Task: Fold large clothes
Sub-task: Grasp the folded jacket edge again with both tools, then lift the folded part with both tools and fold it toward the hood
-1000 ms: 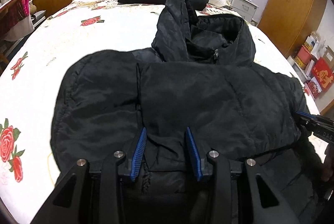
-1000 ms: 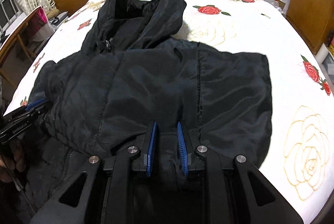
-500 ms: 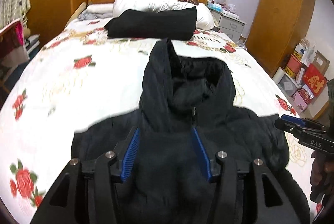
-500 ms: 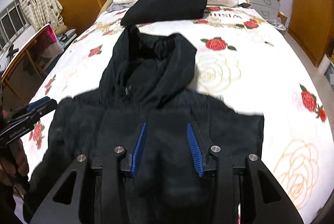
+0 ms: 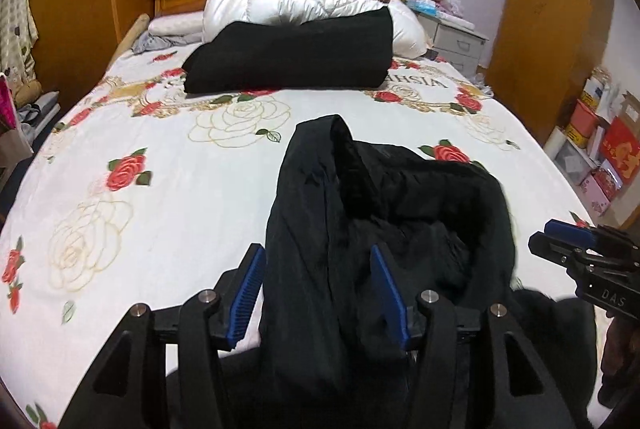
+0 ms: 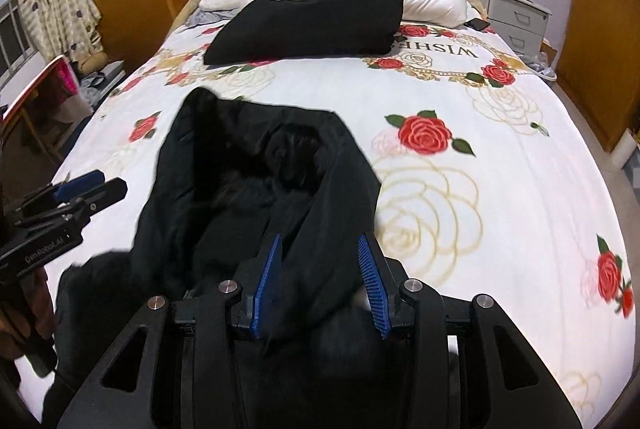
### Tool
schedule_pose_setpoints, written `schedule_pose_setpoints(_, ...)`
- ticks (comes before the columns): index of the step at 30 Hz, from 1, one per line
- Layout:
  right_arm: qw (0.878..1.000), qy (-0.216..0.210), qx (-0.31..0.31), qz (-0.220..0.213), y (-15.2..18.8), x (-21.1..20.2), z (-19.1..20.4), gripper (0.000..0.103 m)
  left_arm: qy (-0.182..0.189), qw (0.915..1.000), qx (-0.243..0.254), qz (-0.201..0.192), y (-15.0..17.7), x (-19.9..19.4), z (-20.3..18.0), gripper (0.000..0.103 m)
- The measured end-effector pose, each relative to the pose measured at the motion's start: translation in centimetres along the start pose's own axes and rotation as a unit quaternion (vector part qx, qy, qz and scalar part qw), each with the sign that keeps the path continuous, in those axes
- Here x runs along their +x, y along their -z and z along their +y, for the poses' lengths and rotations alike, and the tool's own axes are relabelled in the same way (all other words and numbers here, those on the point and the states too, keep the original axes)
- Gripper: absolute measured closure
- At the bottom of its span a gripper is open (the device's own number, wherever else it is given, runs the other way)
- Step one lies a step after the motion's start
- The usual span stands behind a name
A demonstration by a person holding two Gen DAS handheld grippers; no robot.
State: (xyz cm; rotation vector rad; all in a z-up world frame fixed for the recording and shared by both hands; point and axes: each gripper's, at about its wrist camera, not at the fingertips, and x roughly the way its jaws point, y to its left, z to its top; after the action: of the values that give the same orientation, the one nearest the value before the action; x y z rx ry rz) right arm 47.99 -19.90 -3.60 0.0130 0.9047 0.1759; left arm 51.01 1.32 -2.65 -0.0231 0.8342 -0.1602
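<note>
We hold both grippers over the black jacket (image 5: 384, 237), which lies on the bed (image 5: 168, 197) with its hood (image 5: 320, 165) pointing toward the headboard. The left gripper (image 5: 316, 293) has its jaws spread, the hood's left fold lying between and ahead of them, not pinched. The right gripper (image 6: 318, 281) also has its jaws spread, with the hood's right edge running between them and nothing clamped. We judge the step in hand to be taking the hood so it can be folded down onto the body. To do it well, we should set each pair of jaws on one side of the hood rim, level with each other, close on both layers of cloth, then lift and carry together so the fold line falls straight across the collar; the padded fabric looks slippery and bulky, so a shallow bite may slide off. Beyond the jaws a folded black garment (image 5: 292, 57) leans on the white duvet (image 5: 280, 1), a likely place for the finished stack. Far right of the left jaws, boxes (image 5: 600, 157) stand on the floor; we cannot tell what they hold.
</note>
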Motion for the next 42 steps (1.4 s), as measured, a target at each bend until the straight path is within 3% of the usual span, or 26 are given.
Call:
schedule_pose_setpoints(6, 1.0, 0.007, 0.004, -0.002, -3.2, 3.8, -0.5, 0.062, -0.016, 0.9997, 0.018, -0.009, -2.2, 4.4, -0.8, 0.046)
schedule_pose_setpoints(8, 1.0, 0.016, 0.004, -0.002, -3.8, 4.6, -0.6, 0.062, -0.021, 0.9994, 0.025, -0.014, -2.8, 5.3, -1.2, 0.05)
schedule_pose_setpoints(10, 1.0, 0.022, 0.007, 0.011, -4.2, 5.7, -0.8, 0.066, -0.03, 0.9988, 0.037, -0.012, -3.1, 6.1, -1.7, 0.082)
schedule_pose_setpoints(11, 1.0, 0.023, 0.005, 0.014, -4.3, 5.9, -0.7, 0.085, -0.033, 0.9986, 0.041, -0.005, -3.4, 6.6, -1.8, 0.089)
schedule_pose_setpoints(13, 1.0, 0.027, -0.005, 0.016, -4.1, 5.8, -0.4, 0.092, -0.032, 0.9988, 0.036, -0.007, -3.4, 6.4, -1.7, 0.098)
schedule_pose_setpoints(22, 0.999, -0.005, -0.004, -0.035, -2.8, -1.7, 0.3, 0.095, -0.001, 0.9979, -0.03, -0.057, -1.9, -2.0, 1.5, 0.099)
schedule_pose_setpoints(29, 0.998, -0.034, -0.011, -0.06, 1.9, -10.2, 1.7, 0.095, 0.031, 0.9931, -0.083, -0.077, 2.5, -10.3, 3.8, 0.099)
schedule_pose_setpoints(34, 0.998, -0.048, 0.004, -0.035, 7.8, -13.1, 2.6, 0.095, 0.04, 0.9916, -0.112, -0.05, 8.3, -13.7, 4.4, 0.099)
schedule_pose_setpoints(42, 0.996, -0.063, 0.026, 0.053, 15.0, -12.2, 3.1, 0.095, 0.027, 0.9906, -0.132, 0.021, 15.6, -15.0, 4.6, 0.099)
